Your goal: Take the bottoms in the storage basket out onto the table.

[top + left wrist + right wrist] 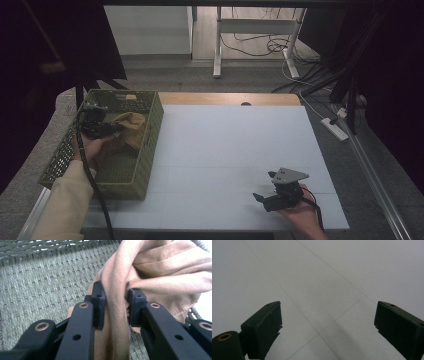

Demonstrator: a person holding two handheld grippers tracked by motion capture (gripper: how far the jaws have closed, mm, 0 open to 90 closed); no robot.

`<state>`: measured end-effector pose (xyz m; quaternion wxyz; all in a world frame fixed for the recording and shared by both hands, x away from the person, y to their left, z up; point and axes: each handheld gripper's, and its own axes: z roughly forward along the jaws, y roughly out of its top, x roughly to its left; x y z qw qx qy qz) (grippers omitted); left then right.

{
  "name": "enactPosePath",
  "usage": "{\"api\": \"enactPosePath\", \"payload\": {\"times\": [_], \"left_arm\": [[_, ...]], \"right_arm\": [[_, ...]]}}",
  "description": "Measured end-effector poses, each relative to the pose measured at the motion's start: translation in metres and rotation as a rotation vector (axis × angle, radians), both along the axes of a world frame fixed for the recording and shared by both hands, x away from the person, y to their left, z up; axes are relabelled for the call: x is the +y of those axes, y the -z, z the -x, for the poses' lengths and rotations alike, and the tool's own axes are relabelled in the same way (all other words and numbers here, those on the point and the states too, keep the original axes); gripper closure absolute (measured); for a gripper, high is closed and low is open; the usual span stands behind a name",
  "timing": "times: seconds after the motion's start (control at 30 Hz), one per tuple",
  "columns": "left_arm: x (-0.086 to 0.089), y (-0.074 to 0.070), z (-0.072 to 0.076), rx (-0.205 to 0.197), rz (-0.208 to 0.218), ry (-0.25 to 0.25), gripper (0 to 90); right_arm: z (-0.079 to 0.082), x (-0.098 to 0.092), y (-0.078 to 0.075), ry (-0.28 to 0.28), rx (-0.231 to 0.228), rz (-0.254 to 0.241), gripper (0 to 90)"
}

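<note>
A tan cloth [132, 128] lies bunched inside the green woven basket [150, 145] at the table's left. My left gripper [116, 131] reaches into the basket and is shut on a fold of that cloth. In the left gripper view the tan cloth [160, 272] runs down between the two black pads [98, 302], which pinch it, with the basket's woven floor [45, 287] behind. My right gripper [265, 187] rests near the table's front right, held by a hand, jaws wide apart. In the right gripper view the right gripper [327, 327] has bare white table between its jaws.
The white table top [235, 140] stretches between the basket and the right hand. A wooden strip [225, 98] edges its far side. Beyond it stand desk legs [218, 45] and floor cables [270, 47]; a power strip [336, 128] lies to the right.
</note>
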<state>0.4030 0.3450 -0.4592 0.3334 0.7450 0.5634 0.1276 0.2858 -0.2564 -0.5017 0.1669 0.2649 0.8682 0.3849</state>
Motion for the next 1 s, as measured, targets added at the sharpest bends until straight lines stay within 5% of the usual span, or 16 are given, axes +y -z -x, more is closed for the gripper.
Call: {"api": "enactPosePath", "payload": {"times": [1.0], "left_arm": [[0.003, -0.023, 0.020, -0.122, 0.082, -0.021, 71.7]], "right_arm": [[0.000, 0.000, 0.000, -0.001, 0.000, 0.002, 7.5]]}}
